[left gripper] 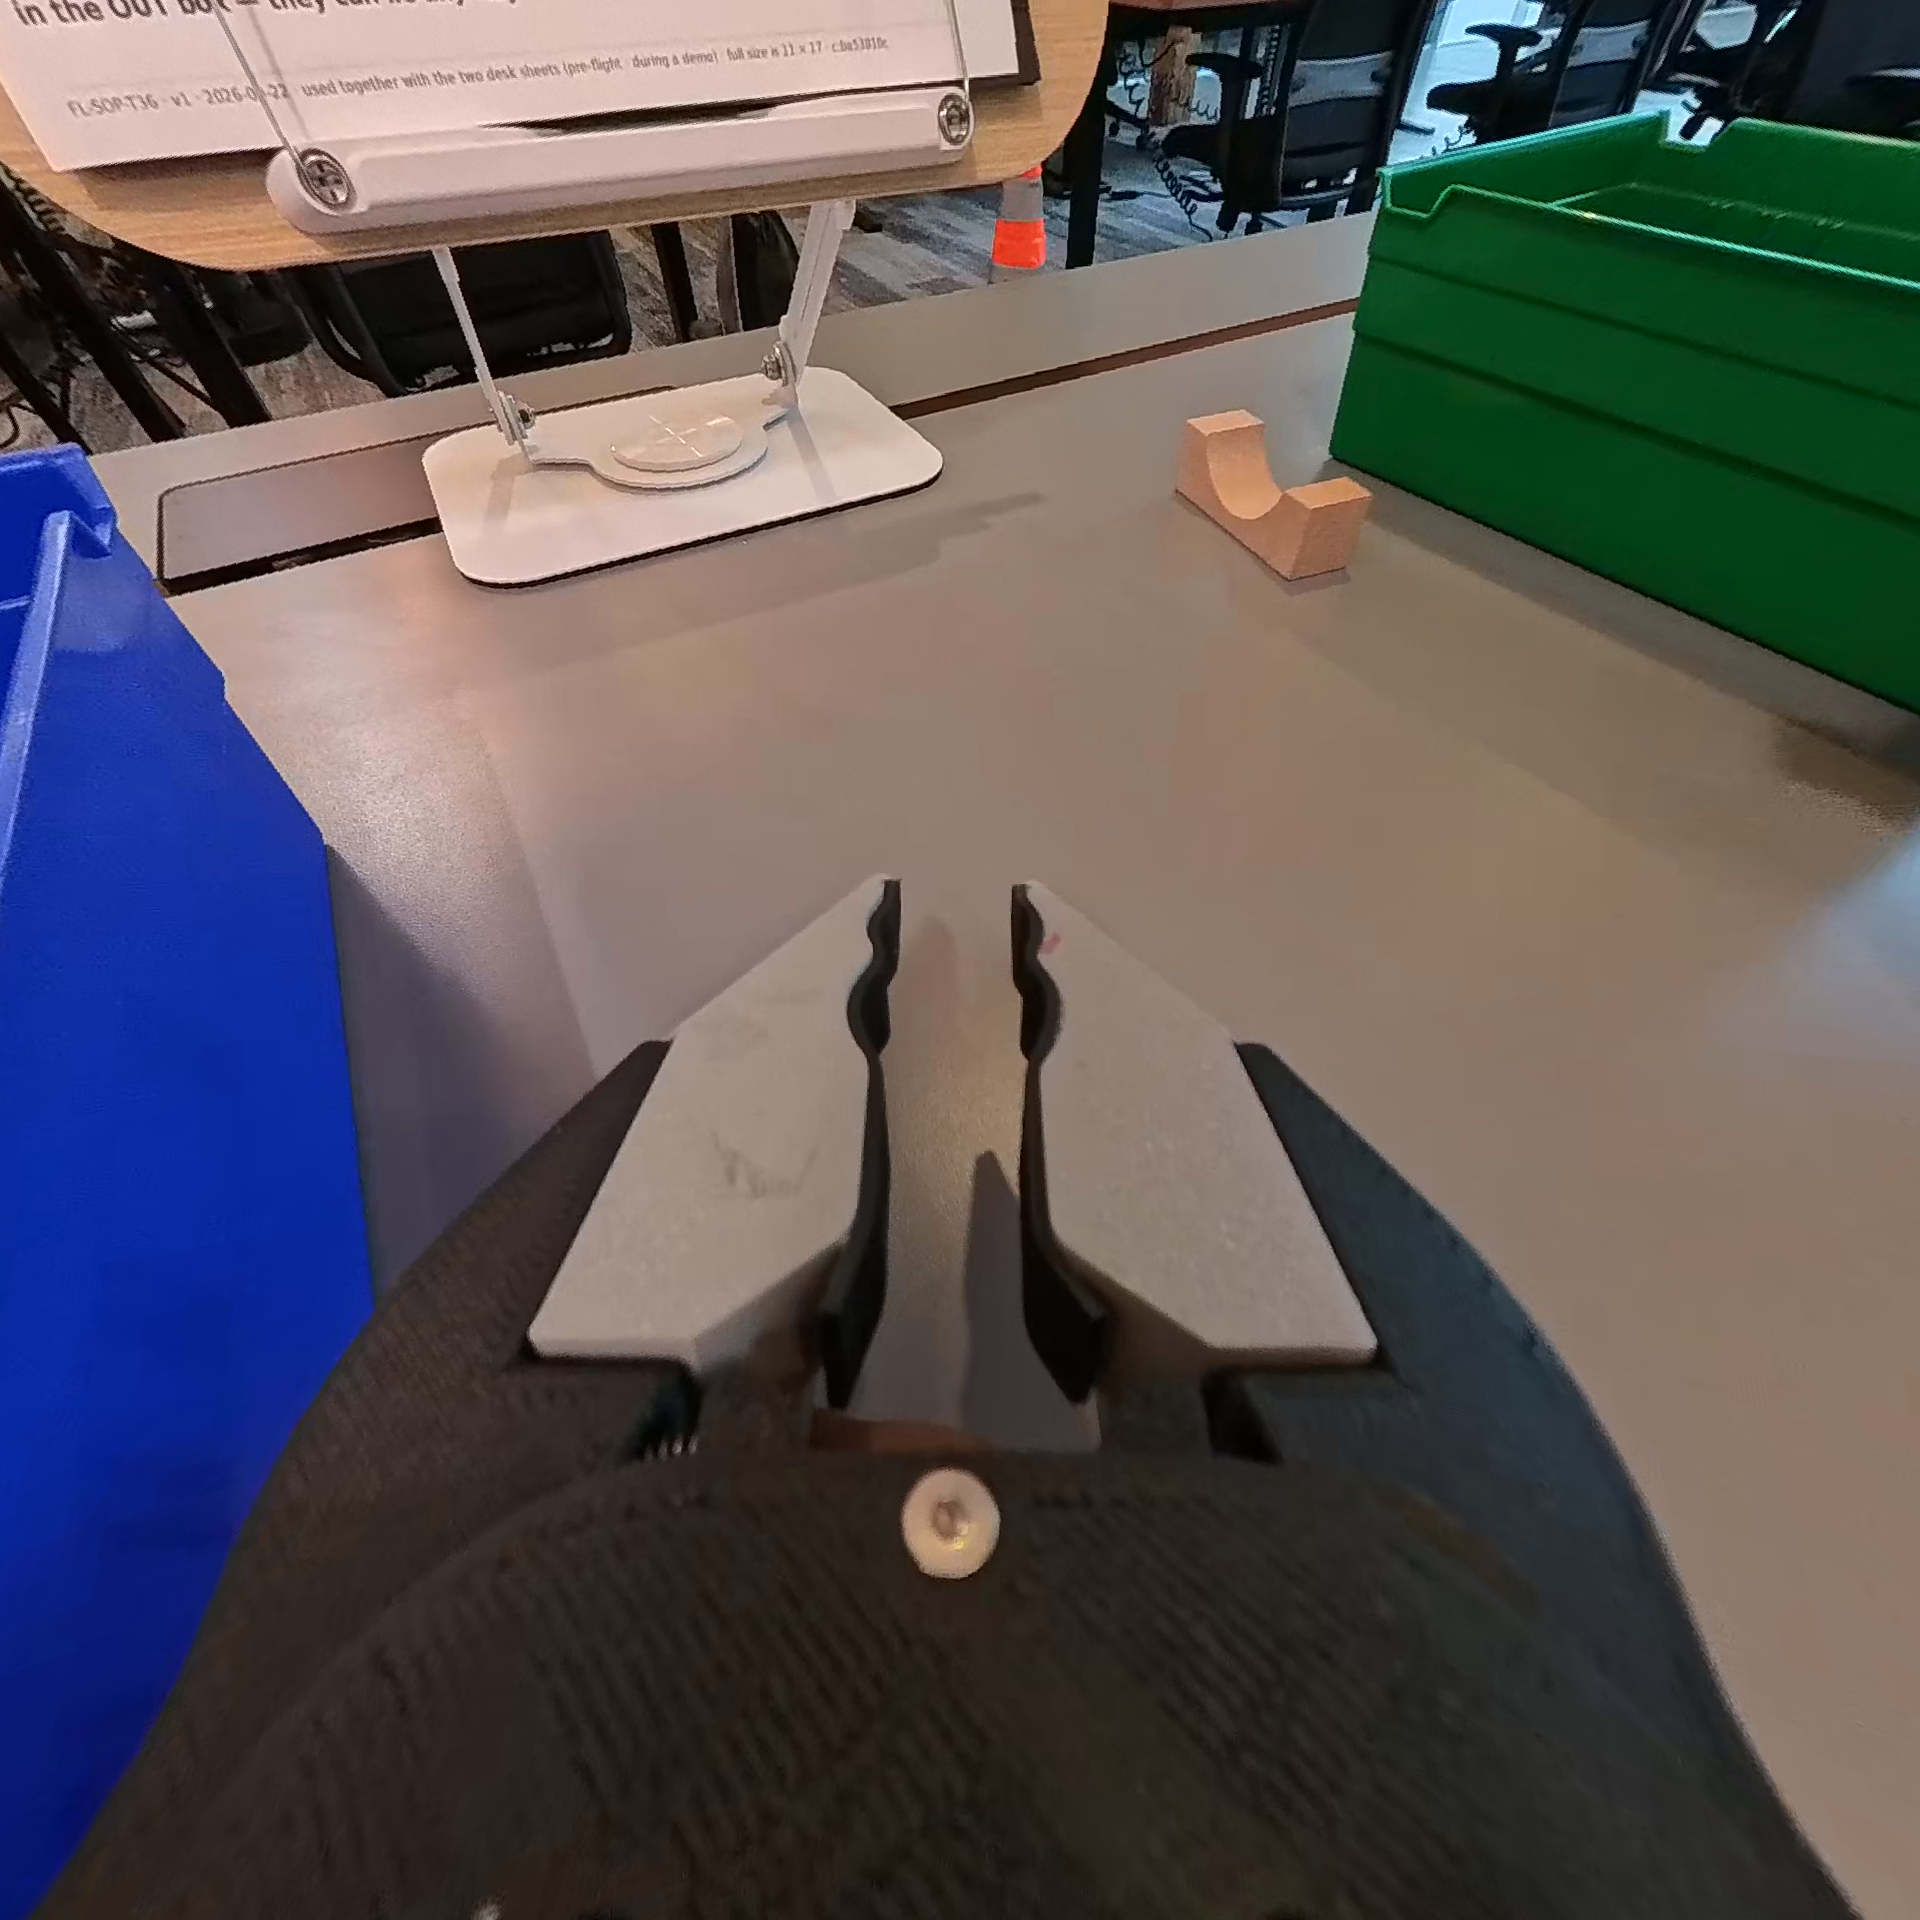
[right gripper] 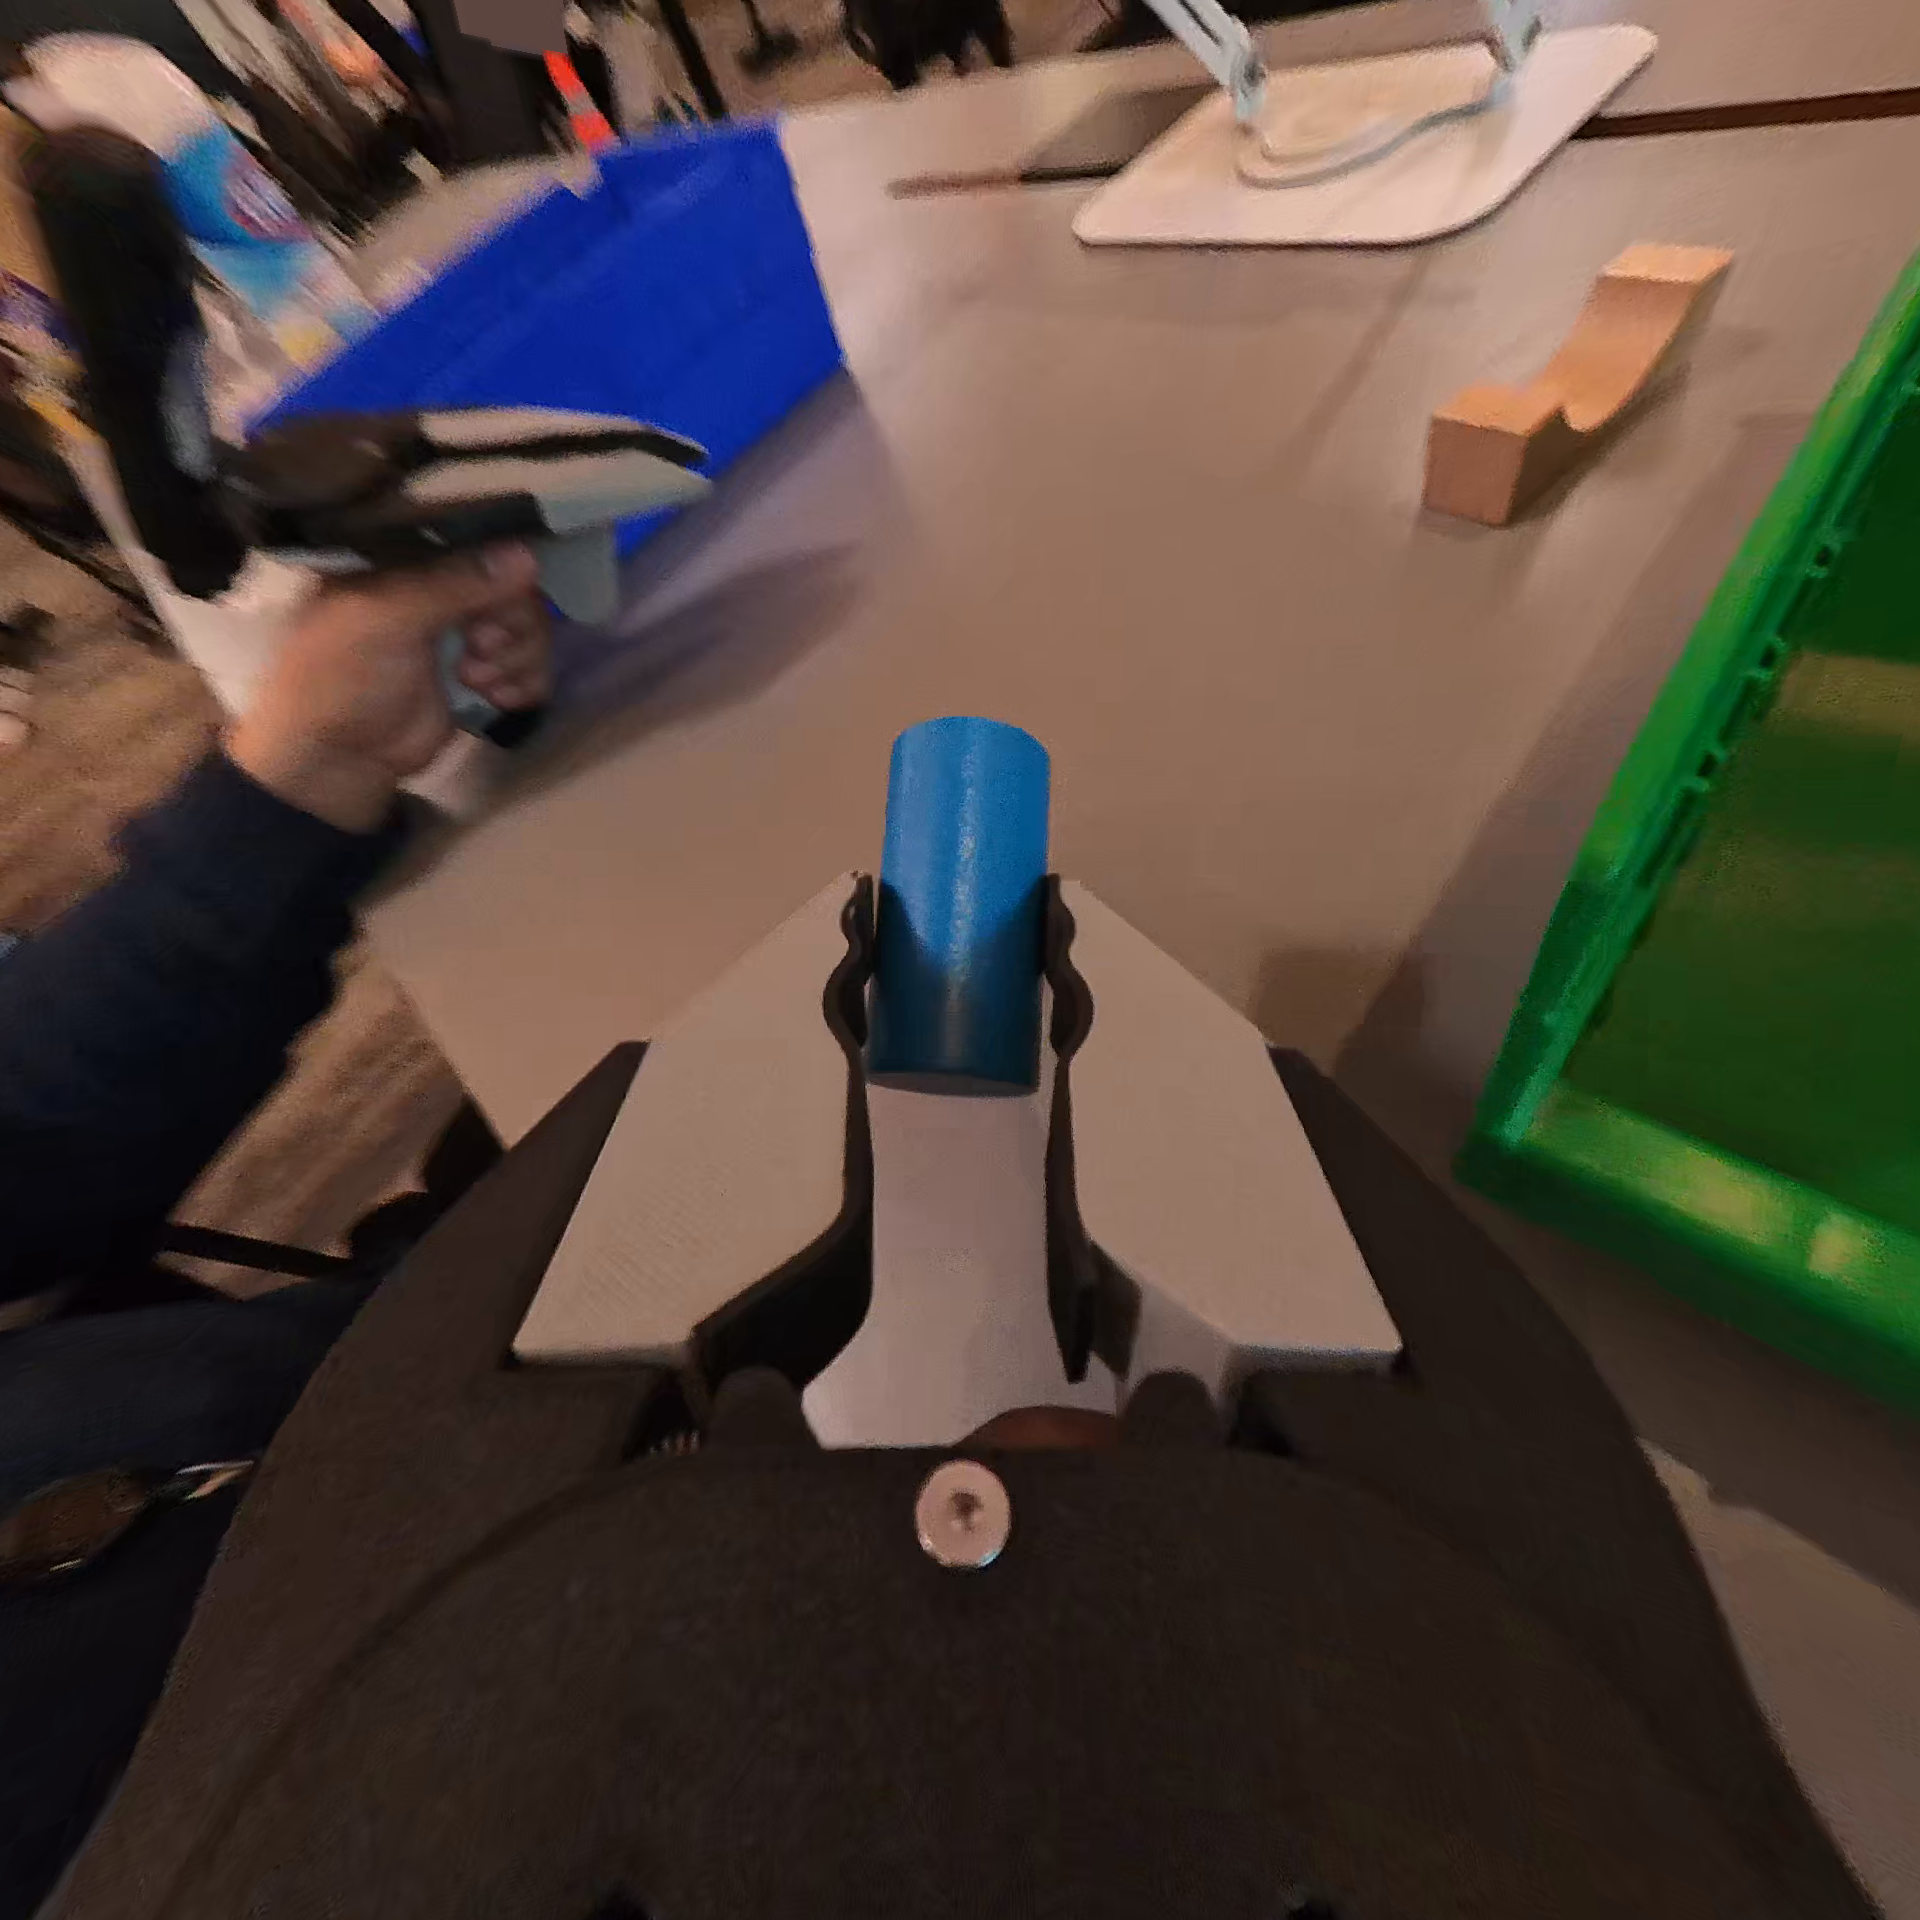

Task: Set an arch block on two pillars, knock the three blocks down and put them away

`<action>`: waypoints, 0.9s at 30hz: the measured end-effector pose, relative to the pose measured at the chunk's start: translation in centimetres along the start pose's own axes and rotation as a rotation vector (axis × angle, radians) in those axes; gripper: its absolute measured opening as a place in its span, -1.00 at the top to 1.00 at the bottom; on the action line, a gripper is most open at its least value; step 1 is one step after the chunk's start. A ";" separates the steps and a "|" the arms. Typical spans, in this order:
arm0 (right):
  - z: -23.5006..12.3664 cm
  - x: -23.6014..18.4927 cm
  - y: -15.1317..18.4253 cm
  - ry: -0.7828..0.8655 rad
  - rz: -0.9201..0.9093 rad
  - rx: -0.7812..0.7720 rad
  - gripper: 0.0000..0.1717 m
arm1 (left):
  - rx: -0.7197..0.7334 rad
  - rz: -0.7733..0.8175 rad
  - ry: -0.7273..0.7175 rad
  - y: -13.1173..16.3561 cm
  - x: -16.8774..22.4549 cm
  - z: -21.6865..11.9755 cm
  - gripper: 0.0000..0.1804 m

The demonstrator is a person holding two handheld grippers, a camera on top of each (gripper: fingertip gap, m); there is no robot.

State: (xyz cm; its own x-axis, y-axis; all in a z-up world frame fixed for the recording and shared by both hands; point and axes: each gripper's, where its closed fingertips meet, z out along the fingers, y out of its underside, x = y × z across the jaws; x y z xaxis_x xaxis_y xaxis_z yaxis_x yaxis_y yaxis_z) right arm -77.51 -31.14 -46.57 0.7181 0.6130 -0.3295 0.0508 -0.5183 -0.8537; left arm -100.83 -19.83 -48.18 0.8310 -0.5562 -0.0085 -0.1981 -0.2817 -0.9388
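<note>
My right gripper is shut on a blue cylinder pillar, both pads pressed on its sides, and holds it above the grey table. A wooden arch block lies on the table with its curve up, beside the green bin; it also shows in the right wrist view. My left gripper is open with nothing between its fingers, low over the table beside the blue bin. It also shows in the right wrist view, held by a hand.
A white document stand with a sheet stands at the back of the table. The green bin is at the right, the blue bin at the left. Office chairs stand beyond the table. One gripper's finger ends stand about 25 cm off the other's.
</note>
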 end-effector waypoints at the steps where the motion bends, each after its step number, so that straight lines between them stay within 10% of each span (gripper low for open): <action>1: -0.5 -0.5 -0.6 -0.049 0.034 0.029 0.66 | 0.000 0.000 0.000 0.0 0.0 0.0 0.79; 16: -4.7 0.7 -4.2 -0.076 0.113 0.218 0.66 | -0.003 0.003 0.002 0.0 0.1 0.1 0.79; 22: -9.7 7.1 -7.9 0.441 -0.100 0.337 0.66 | -0.003 0.005 0.002 0.0 0.1 0.1 0.79; 25: -12.1 14.1 -7.2 0.921 -0.237 0.160 0.66 | -0.005 0.009 -0.001 0.1 0.1 0.1 0.79; 27: -10.6 16.5 -6.8 0.959 -0.251 0.095 0.66 | -0.005 0.009 -0.001 0.1 0.1 0.1 0.79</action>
State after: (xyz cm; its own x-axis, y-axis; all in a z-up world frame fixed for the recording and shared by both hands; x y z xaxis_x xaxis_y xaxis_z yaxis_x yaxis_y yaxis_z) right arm -58.62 -23.86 -41.94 0.9533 -0.0649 0.2949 0.2525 -0.3642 -0.8964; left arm -100.74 -19.82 -48.26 0.8298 -0.5577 -0.0169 -0.2076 -0.2804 -0.9372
